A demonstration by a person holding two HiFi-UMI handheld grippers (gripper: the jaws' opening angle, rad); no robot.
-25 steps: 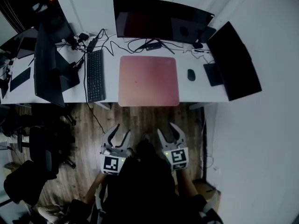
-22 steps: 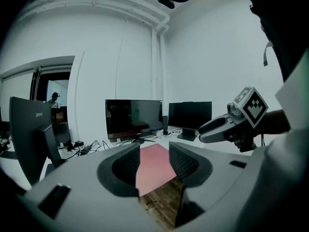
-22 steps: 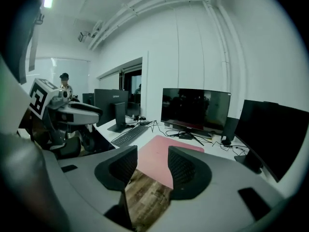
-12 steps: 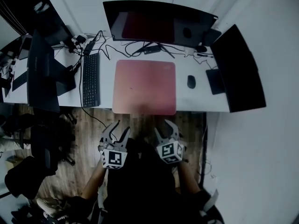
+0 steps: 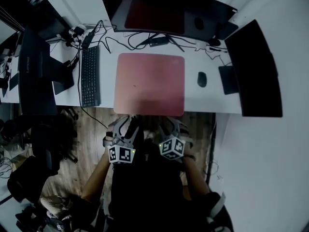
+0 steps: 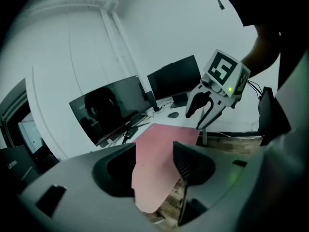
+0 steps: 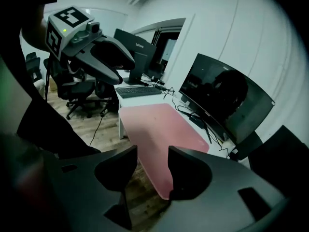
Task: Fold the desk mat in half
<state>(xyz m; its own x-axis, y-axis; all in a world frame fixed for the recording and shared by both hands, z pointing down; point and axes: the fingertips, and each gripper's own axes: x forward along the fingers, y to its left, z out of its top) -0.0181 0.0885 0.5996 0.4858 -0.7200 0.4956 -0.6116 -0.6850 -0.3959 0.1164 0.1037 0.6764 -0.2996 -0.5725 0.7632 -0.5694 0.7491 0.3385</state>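
**Both tongs now right up at the desk's front edge**

Since a second ago, both grippers have slid forward from over the wooden floor (image 5: 91,127). Their tips now sit just short of the front edge of the desk (image 5: 208,103).

The left gripper (image 5: 126,124) and right gripper (image 5: 172,126) are side by side, close together, both pointing at the desk mat (image 5: 149,81). The person's forearms reach forward from the body with elbows bent, marker cubes facing up.

The left jaws are opening with nothing pinched, just the mat showing through the gap. The right jaws are spread and empty too.

The pink mat is still flat and unfolded, its near edge flush with the desk's front edge. It lies between the keyboard (image 5: 90,75) and the mouse (image 5: 202,79), in front of the big monitor (image 5: 164,11).
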